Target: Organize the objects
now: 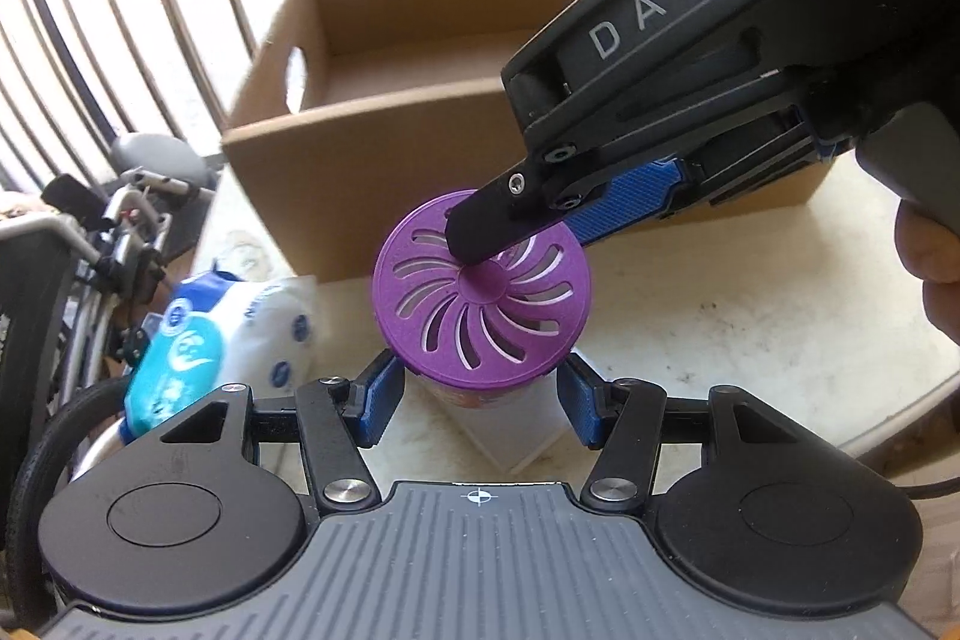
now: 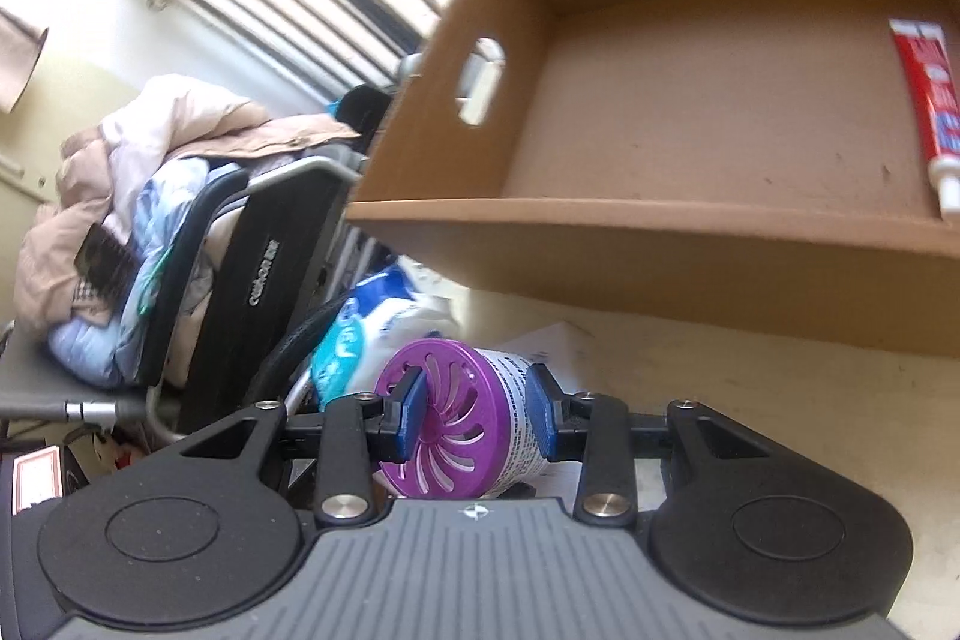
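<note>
- Left wrist view: left gripper [image 1: 477, 403] is pointing down at the air freshener [image 1: 480, 307], a can w/ a purple vented lid; blue pads are sitting either side of the can body just under the lid, and whether they're actually pressing it I can't tell
- Right gripper [image 1: 510, 232] is coming in from the upper right w/ "DAS" on its body; one black finger is lying across the lid top and the blue-padded one is reaching behind the lid
- A hand [image 1: 930, 274] is showing at the right edge, gripping the handle
- Cardboard box [image 1: 384, 172] is standing just behind the can on the pale table [image 1: 720, 328], w/ a cut-out handle in its left wall
- White and blue packet [image 1: 222, 340] is lying at the table's left edge, near the can
- Right wrist view: right gripper [image 2: 474, 421] is pinching the air freshener [image 2: 468, 436], one pad on the lid face, the other on the white labelled body; the can is appearing tipped w/ the lid facing left
- Box [image 2: 660, 220] is sitting beyond, open side toward the camera; a red and white tube [image 2: 930, 112] is lying inside along its right wall
- Packet [image 2: 360, 340] is lying left of the can; a chair [image 2: 258, 280] piled w/ clothes is standing off the table's left side
</note>
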Demonstrator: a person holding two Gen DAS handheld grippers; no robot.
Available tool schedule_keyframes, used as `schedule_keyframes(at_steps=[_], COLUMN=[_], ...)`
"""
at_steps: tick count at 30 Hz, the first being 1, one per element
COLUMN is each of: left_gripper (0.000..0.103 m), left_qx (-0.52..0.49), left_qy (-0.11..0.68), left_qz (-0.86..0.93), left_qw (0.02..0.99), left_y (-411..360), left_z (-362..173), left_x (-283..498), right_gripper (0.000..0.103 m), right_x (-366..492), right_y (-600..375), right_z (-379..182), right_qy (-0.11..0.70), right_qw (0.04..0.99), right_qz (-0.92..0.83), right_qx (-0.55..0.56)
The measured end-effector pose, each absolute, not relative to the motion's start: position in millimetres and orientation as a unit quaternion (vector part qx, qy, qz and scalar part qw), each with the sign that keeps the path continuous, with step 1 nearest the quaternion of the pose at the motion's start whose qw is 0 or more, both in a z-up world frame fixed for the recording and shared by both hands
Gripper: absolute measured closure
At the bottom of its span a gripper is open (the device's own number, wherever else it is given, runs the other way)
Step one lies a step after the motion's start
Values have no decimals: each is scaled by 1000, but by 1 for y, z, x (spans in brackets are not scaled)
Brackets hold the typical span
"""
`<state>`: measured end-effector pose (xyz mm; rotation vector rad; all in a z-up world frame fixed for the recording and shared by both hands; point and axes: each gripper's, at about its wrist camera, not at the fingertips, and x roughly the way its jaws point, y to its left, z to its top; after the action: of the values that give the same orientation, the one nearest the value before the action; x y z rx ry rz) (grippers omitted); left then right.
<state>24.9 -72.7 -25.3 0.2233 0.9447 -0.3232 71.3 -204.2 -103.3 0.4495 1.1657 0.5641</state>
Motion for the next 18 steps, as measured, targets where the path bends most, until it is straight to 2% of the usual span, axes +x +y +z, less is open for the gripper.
schedule_keyframes(at_steps=[10, 18], left_gripper=[46, 37], left_qx=[129, 137], left_qy=[455, 443], left_qz=[-164, -173], left_qw=[866, 869], left_y=[-78, -79], left_z=[-36, -39], left_x=[25, 31], right_gripper=[64, 63], right_x=[79, 82], right_y=[-212, -215], right_z=[-129, -131], right_qy=[550, 557], right_qw=[758, 751], right_qz=[251, 248], right_qx=[245, 253])
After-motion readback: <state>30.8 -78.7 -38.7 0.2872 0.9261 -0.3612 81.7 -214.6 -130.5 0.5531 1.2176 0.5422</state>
